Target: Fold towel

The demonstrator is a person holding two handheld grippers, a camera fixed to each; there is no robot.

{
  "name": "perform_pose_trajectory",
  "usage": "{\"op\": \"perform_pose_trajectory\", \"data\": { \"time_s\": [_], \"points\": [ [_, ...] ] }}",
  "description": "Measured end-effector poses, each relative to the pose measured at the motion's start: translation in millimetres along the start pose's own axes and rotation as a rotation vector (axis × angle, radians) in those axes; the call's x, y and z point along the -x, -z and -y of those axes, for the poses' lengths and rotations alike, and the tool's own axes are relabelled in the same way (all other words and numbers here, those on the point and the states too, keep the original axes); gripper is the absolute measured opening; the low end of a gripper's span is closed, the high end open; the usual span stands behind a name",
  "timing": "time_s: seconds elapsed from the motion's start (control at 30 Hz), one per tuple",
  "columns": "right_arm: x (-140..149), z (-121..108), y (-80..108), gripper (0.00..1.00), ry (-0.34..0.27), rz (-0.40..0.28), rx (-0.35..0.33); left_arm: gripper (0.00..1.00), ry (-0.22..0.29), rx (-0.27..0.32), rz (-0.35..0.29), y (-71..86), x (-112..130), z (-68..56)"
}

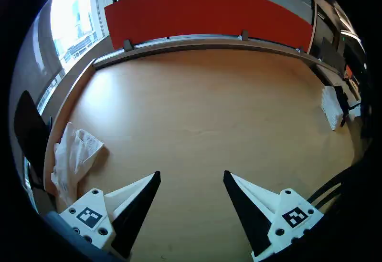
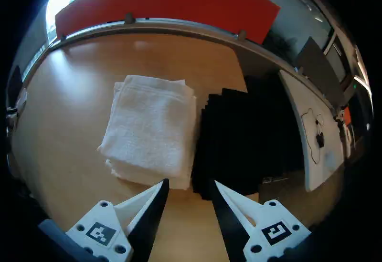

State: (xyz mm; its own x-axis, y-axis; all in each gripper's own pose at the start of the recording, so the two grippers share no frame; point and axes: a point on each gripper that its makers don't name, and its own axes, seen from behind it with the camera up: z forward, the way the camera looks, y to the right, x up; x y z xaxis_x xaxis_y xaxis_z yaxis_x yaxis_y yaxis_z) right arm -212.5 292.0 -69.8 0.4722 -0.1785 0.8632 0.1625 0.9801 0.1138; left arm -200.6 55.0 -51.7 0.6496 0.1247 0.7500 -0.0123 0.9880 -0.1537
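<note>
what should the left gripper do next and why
Probably turn the left gripper toward the crumpled white cloth at the table's edge. Its fingers are open and empty, and that cloth looks unfolded. The right gripper hovers open at the near edge of a folded white towel stack that seems finished.

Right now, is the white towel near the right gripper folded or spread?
Folded: the white towel lies as a compact rectangle, layered edges visible along its near side.

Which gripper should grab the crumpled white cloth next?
Probably the left: the crumpled cloth lies beside the open left gripper, while the right gripper faces the folded white stack.
</note>
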Motion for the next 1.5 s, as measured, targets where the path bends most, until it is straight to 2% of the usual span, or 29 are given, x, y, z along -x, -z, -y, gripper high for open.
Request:
{"op": "perform_pose_trajectory", "data": {
  "time_s": [0.07, 0.13, 0.2, 0.27, 0.87, 1.5],
  "points": [
    [0, 1, 0.0, 0.69, 0.000, -0.001, -0.001, 0.98, 0.000, 0.001, -0.001, 0.0, 0, -0.6],
    [-1, 2, -0.1, 0.75, -0.003, -0.004, -0.002, 0.98, 0.000, 0.002, -0.001, 0.1, 0, -1.1],
    [-2, 3, 0.0, 0.93, -0.008, -0.009, -0.004, 0.98, 0.000, 0.002, -0.001, 0.4, 0, -1.3],
    [-3, 4, 0.5, 0.96, -0.012, -0.013, -0.008, 0.98, 0.000, 0.002, -0.002, 0.9, 0, -1.1],
    [-16, 11, 9.4, 0.96, -0.023, -0.061, -0.006, 0.98, 0.005, 0.003, -0.014, 6.4, 0, 0.6],
    [-57, 27, 44.0, 0.96, -0.151, -0.288, 0.029, 0.98, 0.009, 0.001, -0.043, 12.0, -9, 3.1]
  ]
}}
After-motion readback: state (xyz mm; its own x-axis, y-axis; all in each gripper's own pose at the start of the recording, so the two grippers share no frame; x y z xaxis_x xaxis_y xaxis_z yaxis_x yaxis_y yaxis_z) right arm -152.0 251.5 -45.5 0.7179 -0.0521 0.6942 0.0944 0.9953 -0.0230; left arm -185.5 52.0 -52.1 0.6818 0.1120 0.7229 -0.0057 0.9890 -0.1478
